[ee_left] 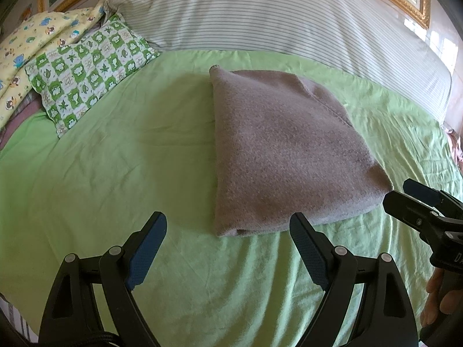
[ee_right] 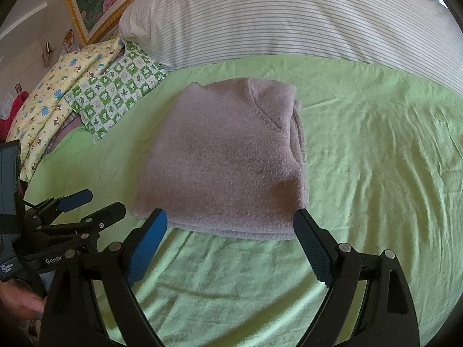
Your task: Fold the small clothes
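both tongs wide open, empty, near folded garment

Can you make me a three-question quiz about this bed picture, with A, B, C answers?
1. Where does the grey garment lie?
A. on the green sheet
B. on the striped pillow
C. on the floor

2. What colour is the checked pillow?
A. red and black
B. green and white
C. plain blue

3. How are the left tongs and right tongs?
A. both shut on the garment
B. one open, one shut
C. both open and holding nothing

Answers:
1 A, the garment rests folded on the sheet, short of the striped pillow.
2 B, its squares are green and white.
3 C, both pairs of pads stand wide apart over bare sheet.
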